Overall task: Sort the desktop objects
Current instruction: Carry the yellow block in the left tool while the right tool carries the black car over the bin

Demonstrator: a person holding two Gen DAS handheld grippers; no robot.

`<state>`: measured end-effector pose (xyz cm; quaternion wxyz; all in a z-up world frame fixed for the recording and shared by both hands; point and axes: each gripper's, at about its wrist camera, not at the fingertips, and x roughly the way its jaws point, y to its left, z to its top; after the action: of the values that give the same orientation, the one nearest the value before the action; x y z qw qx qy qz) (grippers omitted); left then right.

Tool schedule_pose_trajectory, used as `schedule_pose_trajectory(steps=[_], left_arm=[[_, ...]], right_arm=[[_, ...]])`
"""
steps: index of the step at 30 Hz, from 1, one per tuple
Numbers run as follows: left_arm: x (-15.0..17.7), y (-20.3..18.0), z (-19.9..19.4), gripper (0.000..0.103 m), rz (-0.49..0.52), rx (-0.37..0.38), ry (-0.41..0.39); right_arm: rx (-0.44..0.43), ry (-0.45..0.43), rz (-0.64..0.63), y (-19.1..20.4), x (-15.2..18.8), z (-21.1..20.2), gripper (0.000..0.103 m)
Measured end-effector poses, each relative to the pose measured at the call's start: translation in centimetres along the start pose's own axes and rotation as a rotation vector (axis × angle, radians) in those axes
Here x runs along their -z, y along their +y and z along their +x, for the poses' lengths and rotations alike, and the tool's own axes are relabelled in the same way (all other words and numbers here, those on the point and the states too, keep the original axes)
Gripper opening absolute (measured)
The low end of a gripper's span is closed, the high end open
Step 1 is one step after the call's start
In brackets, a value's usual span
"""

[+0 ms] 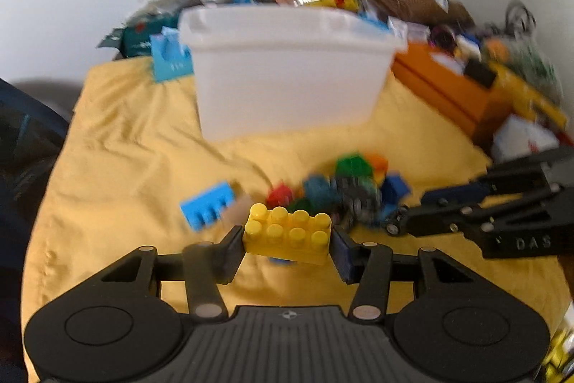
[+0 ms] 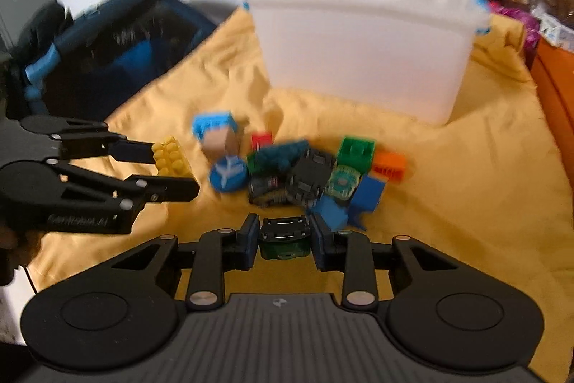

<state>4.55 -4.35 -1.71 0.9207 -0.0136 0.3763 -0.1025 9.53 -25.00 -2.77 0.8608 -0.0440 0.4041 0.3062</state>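
Two grippers clamp: left [image 1: 287,239] yellow brick [image 1: 287,232], right [image 2: 284,236] black-green part [image 2: 285,236].

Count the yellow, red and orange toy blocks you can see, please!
yellow block: 1
red block: 1
orange block: 1
Total: 3

Wrinkled matt yellow cloth [image 1: 118,146] w/ translucent white plastic tub [image 1: 287,74], smooth. Glossy yellow studded plastic brick [image 1: 287,236]. Matt black plastic left gripper [image 1: 287,244], metal rivets.
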Motion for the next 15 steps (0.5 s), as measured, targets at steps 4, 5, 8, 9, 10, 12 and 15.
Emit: schedule_pose_trajectory(steps=[4, 5, 8, 9, 10, 12, 15], left_arm=[[-2.7, 0.4, -0.8, 0.054, -0.020, -0.005, -0.055], [-3.5, 0.6, -1.0, 0.054, -0.028, -0.008, -0.069], [-5.6, 1.1, -1.2, 0.054, -0.039, -0.026, -0.097], [-6.4, 1.2, -1.2, 0.054, -0.033, -0.031, -0.103], [-7.3, 1.4, -1.2, 0.054, -0.028, -0.041, -0.113], [-9.0, 1.6, -1.1, 0.054, -0.020, -0.054, -0.126], [-11.7, 2.0, -0.8, 0.054, -0.026, -0.059, -0.144]], right_arm=[[-0.002, -0.070, 0.042, -0.7, -2.2, -1.7, 0.033], [-0.003, -0.085, 0.051, -0.8, -2.8, -2.0, 0.033], [0.004, -0.134, 0.071, -1.5, -4.8, -2.9, 0.033], [0.004, -0.147, 0.082, -1.7, -5.3, -3.0, 0.033], [0.004, -0.162, 0.095, -2.1, -6.0, -3.3, 0.033], [0.009, -0.192, 0.118, -2.9, -7.4, -3.9, 0.033], [0.028, -0.234, 0.151, -4.3, -9.7, -4.6, 0.033]])
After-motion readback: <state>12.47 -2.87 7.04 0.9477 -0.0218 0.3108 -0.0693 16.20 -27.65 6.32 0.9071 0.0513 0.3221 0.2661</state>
